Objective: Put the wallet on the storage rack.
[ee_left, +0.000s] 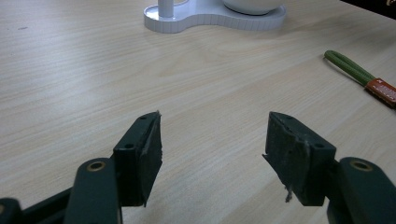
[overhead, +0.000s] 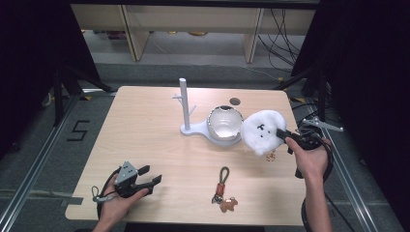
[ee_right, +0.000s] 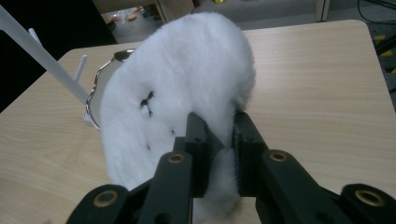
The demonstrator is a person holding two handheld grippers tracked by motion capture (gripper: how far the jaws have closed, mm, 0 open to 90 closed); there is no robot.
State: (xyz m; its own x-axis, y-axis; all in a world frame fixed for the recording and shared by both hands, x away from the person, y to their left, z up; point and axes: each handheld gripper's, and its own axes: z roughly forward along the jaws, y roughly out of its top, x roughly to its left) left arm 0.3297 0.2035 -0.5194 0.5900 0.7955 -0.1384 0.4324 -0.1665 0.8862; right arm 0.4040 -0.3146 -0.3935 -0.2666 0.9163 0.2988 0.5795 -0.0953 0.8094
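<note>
The tabletop (overhead: pixel 145 145) is pale wood with a fine straight grain, a rounded rectangle with one small dark round hole (overhead: pixel 235 101) near its far edge. Around it the room is dim: black drapes hang to left and right, a grey floor shows a "5" marked in black tape (overhead: pixel 77 130) on the left, and light wooden shelving (overhead: pixel 193 24) stands behind, with loose cables (overhead: pixel 285 38) trailing on the floor at the far right.

Toward the far middle of the tabletop sits a white stand (overhead: pixel 185 108), an upright post with short pegs on a flat white base, and a round white bowl (overhead: pixel 225 123) with a metal rim rests on that base. Nearer the front lies a keyring (overhead: pixel 222 188) with a green loop, a red tag and a small brown charm.

The right hand-held gripper (overhead: pixel 285 134) is clamped on the edge of a fluffy white plush toy (overhead: pixel 262 131), gripping the fur between its pads and holding it lifted just to the right of the bowl; a small gold clasp (overhead: pixel 270 155) dangles beneath. The left hand-held gripper (overhead: pixel 150 176) rests low at the front left corner, its jaws standing well apart over bare wood.
</note>
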